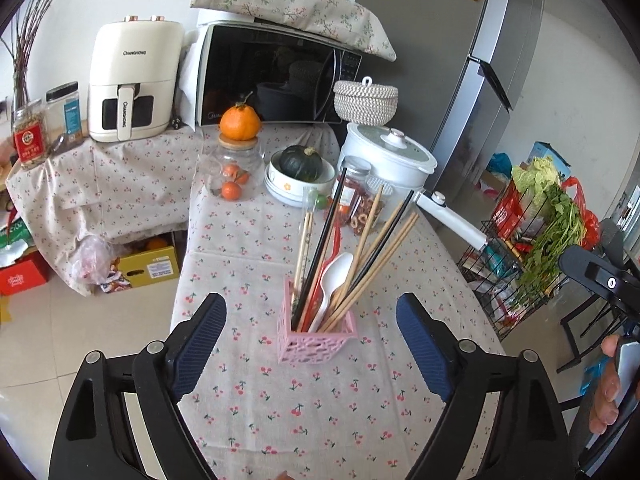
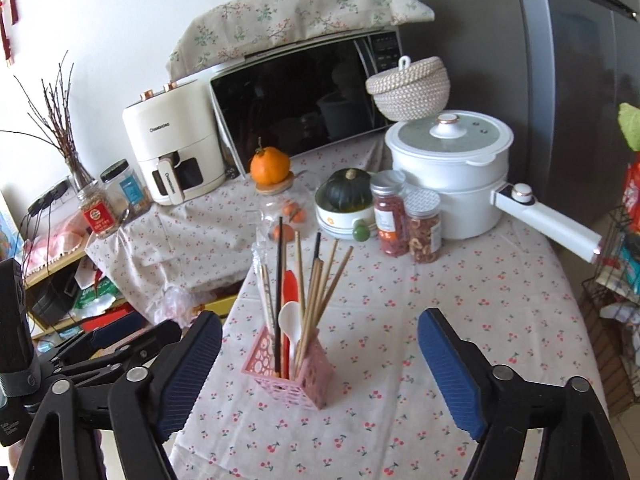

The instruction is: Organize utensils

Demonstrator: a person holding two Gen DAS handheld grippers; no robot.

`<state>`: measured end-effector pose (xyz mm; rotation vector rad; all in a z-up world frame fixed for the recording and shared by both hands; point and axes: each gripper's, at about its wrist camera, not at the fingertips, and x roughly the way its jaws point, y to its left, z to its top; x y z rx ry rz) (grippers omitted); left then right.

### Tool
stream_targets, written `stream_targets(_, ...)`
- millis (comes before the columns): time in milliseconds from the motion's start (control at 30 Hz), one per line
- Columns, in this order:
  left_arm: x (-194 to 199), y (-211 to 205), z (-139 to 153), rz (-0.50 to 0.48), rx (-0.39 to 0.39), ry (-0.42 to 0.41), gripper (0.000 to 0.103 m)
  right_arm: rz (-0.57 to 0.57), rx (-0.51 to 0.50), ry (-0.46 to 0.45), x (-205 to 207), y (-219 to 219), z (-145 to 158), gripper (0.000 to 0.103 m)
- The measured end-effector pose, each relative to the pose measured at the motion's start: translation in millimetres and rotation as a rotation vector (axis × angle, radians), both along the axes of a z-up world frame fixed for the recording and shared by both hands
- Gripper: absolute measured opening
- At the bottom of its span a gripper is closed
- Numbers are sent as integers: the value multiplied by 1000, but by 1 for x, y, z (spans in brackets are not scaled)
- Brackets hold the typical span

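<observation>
A pink perforated holder (image 1: 316, 340) (image 2: 290, 376) stands upright on the cherry-print tablecloth (image 1: 304, 408) (image 2: 440, 320). It holds several wooden chopsticks (image 1: 372, 256) (image 2: 320, 292), black chopsticks (image 1: 324, 252) (image 2: 279, 280), a white spoon (image 1: 334, 276) (image 2: 290, 320) and a red utensil (image 2: 289, 284). My left gripper (image 1: 312, 340) stands open, hovering in front of the holder, nothing between its blue pads (image 1: 424, 344). My right gripper (image 2: 320, 360) is open too, its pads (image 2: 448, 368) well apart with the holder seen between them farther off.
Behind the holder stand two spice jars (image 2: 404, 220), a white pot (image 2: 448, 168) with a long handle, a bowl with a dark squash (image 2: 346, 196), and a glass jar with oranges (image 1: 236, 168). A microwave (image 1: 276, 76), air fryer (image 1: 132, 80) and fridge (image 1: 452, 60) line the back. A wire rack with greens (image 1: 532, 248) stands right.
</observation>
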<state>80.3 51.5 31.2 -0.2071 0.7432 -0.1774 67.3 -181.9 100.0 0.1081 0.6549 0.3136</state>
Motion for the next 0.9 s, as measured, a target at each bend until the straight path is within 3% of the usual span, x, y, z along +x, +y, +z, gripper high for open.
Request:
stream_targets(100,-18,-10,-3,4,39,28,102,-51,-21,-18,-18,-5,-6,103)
stream_targets(267,-52,-27,-5,-10,126,40,103,-123,-105,-49,-44,-5,-20,103)
stream_targets(567,-85,-23,8,52,140,-34,103,-199,-156,-58,-68,-14,-36,103)
stream_targets(900,-86,-31,13,27,156,-62,103,-201,-168,-38,-65,-13,-42,103)
